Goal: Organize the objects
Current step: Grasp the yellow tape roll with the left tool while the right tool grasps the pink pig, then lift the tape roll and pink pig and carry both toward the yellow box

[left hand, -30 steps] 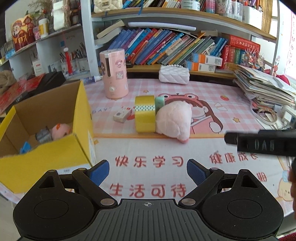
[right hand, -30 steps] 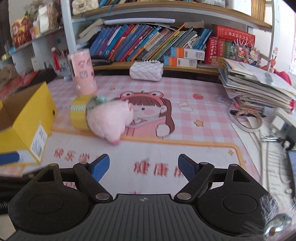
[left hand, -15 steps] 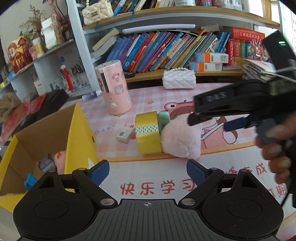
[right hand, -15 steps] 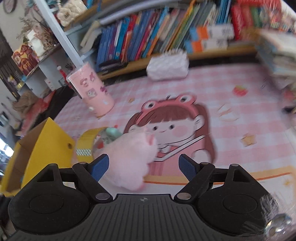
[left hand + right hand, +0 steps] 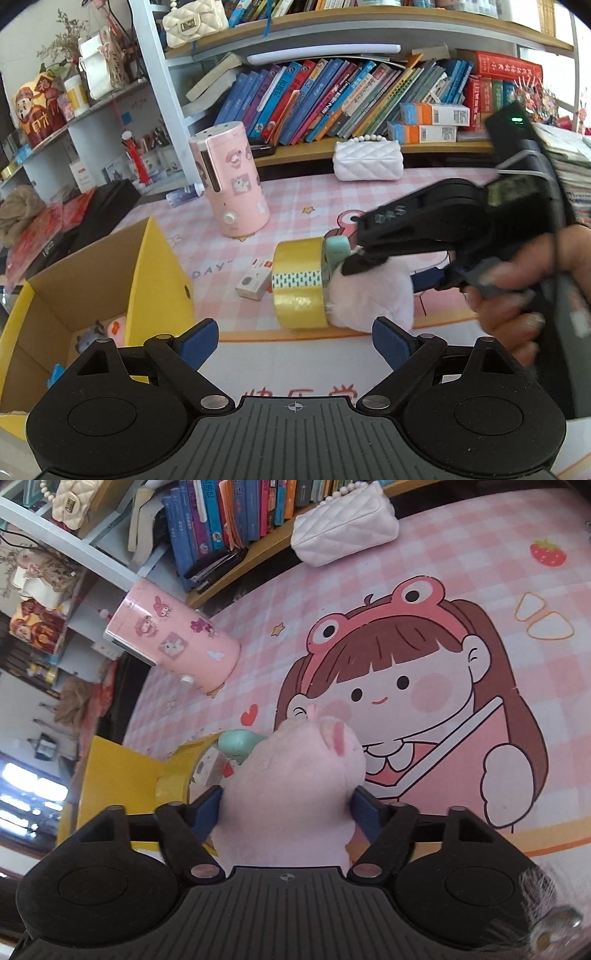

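Bookshelves crowd the back of your workspace, and a pink checked mat with a cartoon girl covers the counter (image 5: 480, 572) in front of them. Your right tool (image 5: 286, 808) is closing around the pink plush toy (image 5: 295, 782), which lies on the mat and fills the gap between the blue pads (image 5: 207, 810); both pads already touch its fur. Your left tool (image 5: 293, 341) hangs wide and empty, low over the near edge of the mat.

Mind the neighbours. The plush leans against the yellow tape roll (image 5: 299, 282), which stands on its edge, and a small mint-green object (image 5: 334, 254) is wedged between the two at the top. If you lift straight away, the fur may drag the roll so that it tips or rolls, and the green piece will likely drop. A small white box (image 5: 255, 282) sits just beside the roll and could get knocked.

The toy is soft, so a grip on fluff alone may slip once you carry it. You hold it near one end; it may sag and swing.

The yellow cardboard box (image 5: 159, 273) stands open at the left with a tall flap raised. A dangling plush could catch that flap on the way in.
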